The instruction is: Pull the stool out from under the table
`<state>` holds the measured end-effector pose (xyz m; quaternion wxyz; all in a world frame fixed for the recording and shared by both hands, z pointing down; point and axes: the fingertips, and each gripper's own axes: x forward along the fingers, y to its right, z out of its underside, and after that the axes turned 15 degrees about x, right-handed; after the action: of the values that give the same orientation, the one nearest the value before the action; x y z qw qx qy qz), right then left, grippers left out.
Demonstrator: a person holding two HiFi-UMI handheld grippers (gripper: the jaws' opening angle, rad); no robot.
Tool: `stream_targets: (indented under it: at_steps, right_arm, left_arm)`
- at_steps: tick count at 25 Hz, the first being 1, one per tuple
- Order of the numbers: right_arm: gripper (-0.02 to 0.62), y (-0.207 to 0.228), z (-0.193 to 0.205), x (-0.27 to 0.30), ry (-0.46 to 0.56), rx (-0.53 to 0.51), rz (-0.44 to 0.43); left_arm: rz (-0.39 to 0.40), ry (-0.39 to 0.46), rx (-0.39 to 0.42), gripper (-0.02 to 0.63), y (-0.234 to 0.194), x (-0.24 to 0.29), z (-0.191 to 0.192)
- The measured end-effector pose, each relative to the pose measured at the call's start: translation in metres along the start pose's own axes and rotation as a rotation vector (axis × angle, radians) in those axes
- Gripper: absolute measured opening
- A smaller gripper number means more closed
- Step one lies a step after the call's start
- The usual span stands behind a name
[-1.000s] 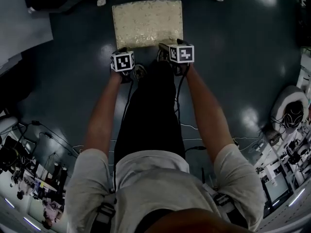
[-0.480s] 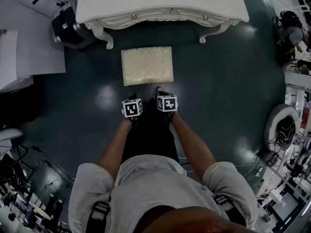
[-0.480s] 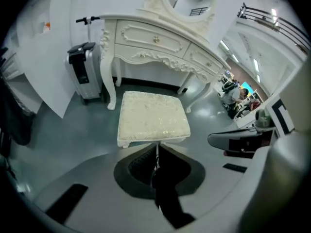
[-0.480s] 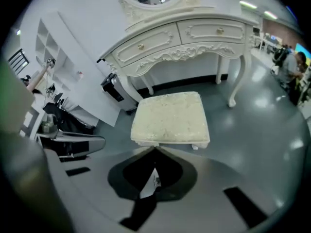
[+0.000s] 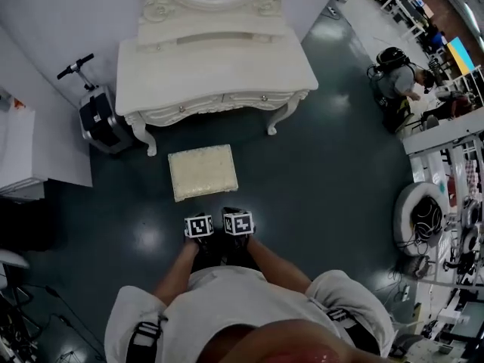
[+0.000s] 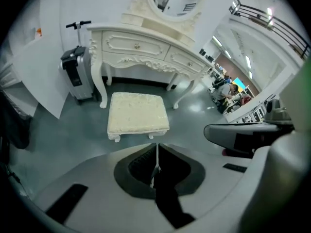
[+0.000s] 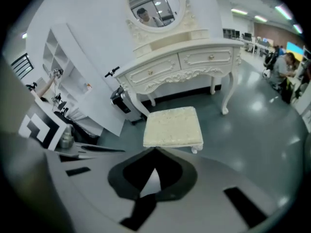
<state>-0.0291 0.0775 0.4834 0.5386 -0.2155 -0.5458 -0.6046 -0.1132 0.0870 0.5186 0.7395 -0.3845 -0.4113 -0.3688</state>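
The cream cushioned stool (image 5: pixel 202 172) stands on the dark floor in front of the white dressing table (image 5: pixel 215 74), clear of its legs. Both grippers are held side by side close to my body, short of the stool's near edge and apart from it. My left gripper (image 5: pixel 200 228) is shut with nothing in it; the left gripper view looks over its closed jaws at the stool (image 6: pixel 137 114) and the table (image 6: pixel 146 47). My right gripper (image 5: pixel 238 222) is shut and empty too. In the right gripper view the stool (image 7: pixel 173 126) stands below the table (image 7: pixel 182 62).
A black case with a scooter handle (image 5: pixel 100 119) stands left of the table, next to white boards (image 5: pixel 30 150). A person (image 5: pixel 397 82) sits at the right. A round white bin with cables (image 5: pixel 423 218) and cluttered benches lie along the right side.
I have stepped back and straightened up. The stool and table now look smaller and farther off. Both grippers have drawn away from the stool's near edge, and the right one has let go.
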Motion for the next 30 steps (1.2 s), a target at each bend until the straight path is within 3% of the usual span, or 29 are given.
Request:
stream_targets:
  at_steps: [3, 5, 8, 11, 14, 16, 18, 21, 25, 30]
  right_arm:
    - [0.012, -0.005, -0.037, -0.019, 0.122, 0.009, -0.015]
    - [0.012, -0.006, -0.067, -0.035, 0.194, -0.022, -0.026]
    - [0.012, -0.011, -0.116, -0.068, 0.301, -0.166, -0.046]
    - [0.012, -0.029, -0.168, -0.11, 0.452, -0.305, -0.065]
    - [0.012, -0.048, -0.207, -0.157, 0.592, -0.373, -0.101]
    - [0.012, -0.055, -0.22, -0.184, 0.65, -0.396, -0.135]
    - [0.011, -0.06, -0.232, -0.209, 0.694, -0.408, -0.162]
    - [0.012, -0.066, -0.247, -0.24, 0.758, -0.411, -0.192]
    - [0.012, -0.069, -0.259, -0.272, 0.839, -0.479, -0.177]
    - [0.012, -0.063, -0.267, -0.3, 0.883, -0.461, -0.21]
  left_arm:
    - [0.014, 0.054, 0.007, 0.02, 0.015, -0.015, -0.031]
    - [-0.036, 0.141, 0.045, 0.02, 0.023, -0.03, -0.066]
    - [-0.168, 0.33, 0.139, 0.02, 0.035, -0.062, -0.128]
    - [-0.222, 0.506, 0.212, 0.019, 0.048, -0.099, -0.182]
    - [-0.285, 0.625, 0.259, 0.018, 0.055, -0.138, -0.221]
    - [-0.317, 0.688, 0.258, 0.019, 0.063, -0.161, -0.239]
    - [-0.291, 0.749, 0.222, 0.019, 0.078, -0.18, -0.255]
    - [-0.231, 0.803, 0.206, 0.02, 0.1, -0.197, -0.273]
    - [-0.23, 0.822, 0.253, 0.02, 0.123, -0.207, -0.282]
    - [-0.192, 0.842, 0.269, 0.02, 0.152, -0.212, -0.291]
